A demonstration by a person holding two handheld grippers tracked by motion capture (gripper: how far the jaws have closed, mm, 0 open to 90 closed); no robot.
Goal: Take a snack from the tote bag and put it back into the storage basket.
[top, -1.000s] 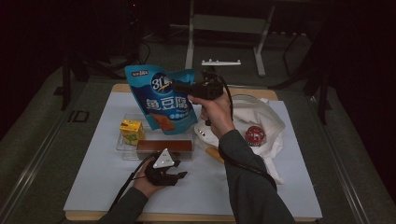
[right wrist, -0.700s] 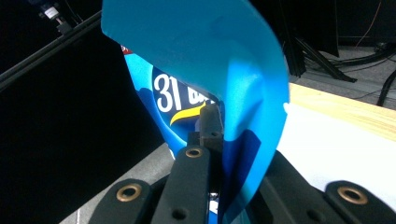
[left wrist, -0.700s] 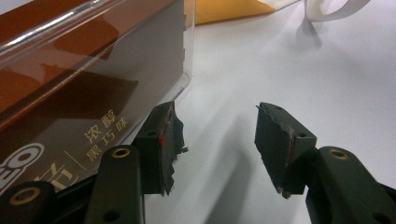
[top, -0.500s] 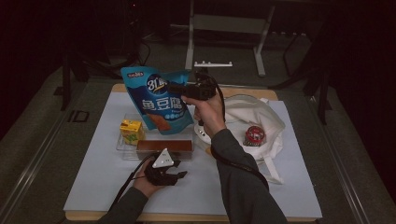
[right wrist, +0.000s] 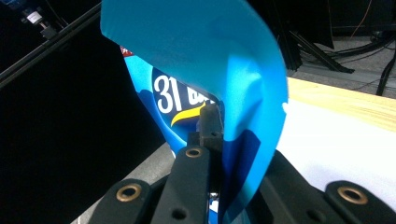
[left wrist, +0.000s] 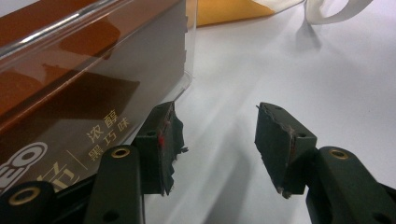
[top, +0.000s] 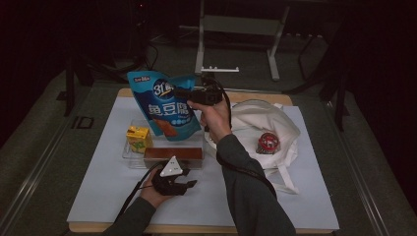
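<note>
Dark room all round, with a white-covered table [top: 98, 196] across the middle of the high view. At frame centre, right gripper [top: 189, 94] clamped on the edge of a blue snack pouch [top: 162, 105], held up over a clear tray [top: 129, 153] with a yellow carton [top: 138, 137] and a brown box [top: 172, 153] inside. White cloth bag [top: 260, 123] at right, holding a red round item [top: 268, 142]. Lower centre, left gripper [top: 189, 183] resting low beside the tray.

Left gripper view: black jaws parted over bare white surface, nothing between; tray wall [left wrist: 184, 60] and brown box [left wrist: 70, 121] at left.

Right gripper view: pouch [right wrist: 210, 60] folded over closed jaws, pinched thin at its edge.

Judged best: kept firm on the pinch, lowered slowly, bottom edge steered into the tray's free space behind the box, steadied by the left if tipping.
</note>
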